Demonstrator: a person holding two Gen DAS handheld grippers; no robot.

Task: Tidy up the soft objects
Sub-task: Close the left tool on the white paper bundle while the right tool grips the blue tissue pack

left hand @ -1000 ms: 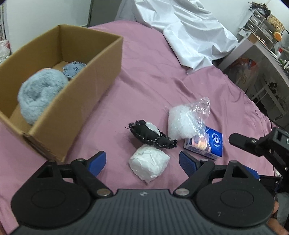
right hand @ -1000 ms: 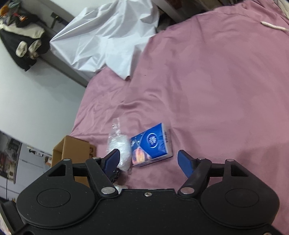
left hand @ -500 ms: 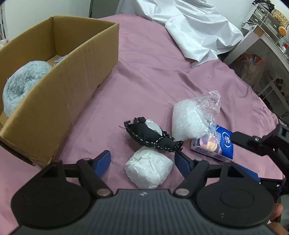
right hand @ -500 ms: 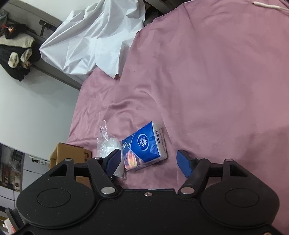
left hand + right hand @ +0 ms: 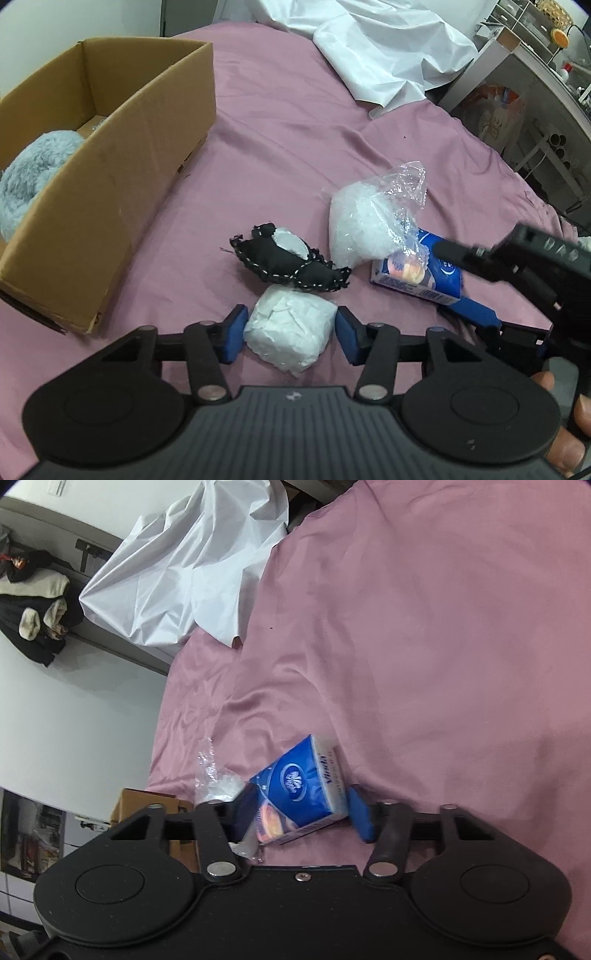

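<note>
Left gripper (image 5: 290,334) jaws closing around wad (image 5: 290,334); right gripper (image 5: 301,814) closing on tissues (image 5: 301,799), pads touching; both bound for box (image 5: 110,177) at bed's (image 5: 295,129) left edge.

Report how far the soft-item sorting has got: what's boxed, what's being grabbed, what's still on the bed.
Done: a fluffy grey-blue item lies in the cardboard box.
In hand: the left tool has just been closing around the white wad; the right tool has just been closing around the blue tissue pack.
Left: the black stitched pouch and the clear bag of white filling lie on the pink sheet.
</note>
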